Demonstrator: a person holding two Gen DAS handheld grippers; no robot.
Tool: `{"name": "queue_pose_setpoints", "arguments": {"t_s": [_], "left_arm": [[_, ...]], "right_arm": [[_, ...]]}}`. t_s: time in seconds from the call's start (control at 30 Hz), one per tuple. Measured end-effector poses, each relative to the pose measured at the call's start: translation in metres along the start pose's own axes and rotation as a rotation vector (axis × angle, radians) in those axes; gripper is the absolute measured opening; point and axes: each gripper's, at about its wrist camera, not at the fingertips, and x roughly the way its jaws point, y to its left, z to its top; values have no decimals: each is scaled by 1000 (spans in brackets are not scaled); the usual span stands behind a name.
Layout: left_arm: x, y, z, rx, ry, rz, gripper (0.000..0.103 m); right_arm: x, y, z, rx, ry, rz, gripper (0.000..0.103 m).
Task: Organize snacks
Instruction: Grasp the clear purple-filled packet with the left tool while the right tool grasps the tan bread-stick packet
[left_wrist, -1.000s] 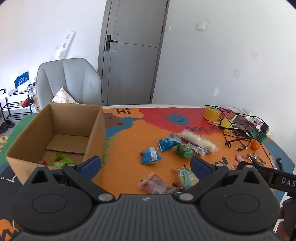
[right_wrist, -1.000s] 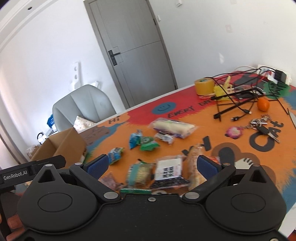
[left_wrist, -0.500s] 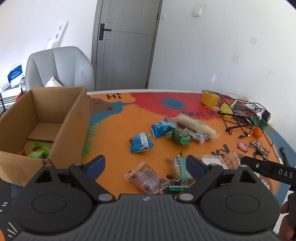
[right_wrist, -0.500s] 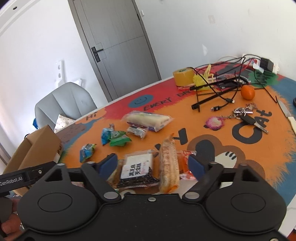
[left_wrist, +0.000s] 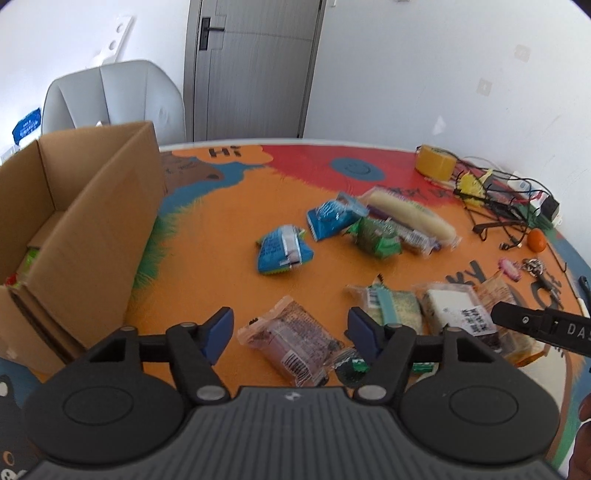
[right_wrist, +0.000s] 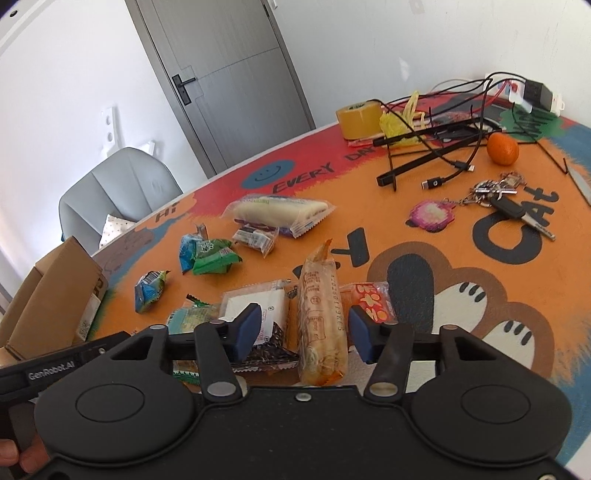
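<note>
- Nearest the left wrist camera, the left gripper (left_wrist: 291, 334) is seen closing: its jaws, spread wide a second ago, are now narrower, and a brown-filled clear packet (left_wrist: 291, 341) lies between them, not yet pressed by the pads.
- The right gripper (right_wrist: 301, 332) is likewise closing from a wide spread, with a long orange-printed bread packet (right_wrist: 322, 317) framed between the blue pads; no contact can be made out.
- Against the frames of a second ago, both grippers have been brought lower and closer to the snacks, so two picks appear to be under way at once.
- Both grippers are pitched downward toward the mat (left_wrist: 221, 236).
- Just beyond lie a white-labelled packet (right_wrist: 258, 314) and a greenish packet (left_wrist: 391, 304), untouched.
- Farther out, two blue packets (left_wrist: 282, 251), a green one (left_wrist: 375, 238) and a long pale roll (left_wrist: 410, 214) are scattered mid-table.
- The cardboard box (left_wrist: 85, 221), judged the destination, stands to the left with something green already inside; most snacks are not yet sorted.
</note>
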Motion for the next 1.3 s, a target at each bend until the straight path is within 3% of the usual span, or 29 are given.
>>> {"name": "queue_pose_setpoints", "arguments": {"t_s": [0.23,0.33,0.37,0.4,0.73,1.3], "left_arm": [[15,-1,-5,-4,34,5,66],[17,-5,-7,13,28,15,66],[18,-5,-7,16,25,17,66],[18,-6,-7,19,23,17,65],[9,-4,-11,54,10,27,40],[-29,18,2,-1,-57,-9,18]], "right_arm": [[8,-1,0,-1,3,6,46],[10,-3,-1,8,12,10,34],[10,-3,-1,8,14,9,26],[9,-3,-1,6,15,2,25],[-5,0,0,11,-25,-4,24],[-22,40,5,-49,-65,56,24]]}}
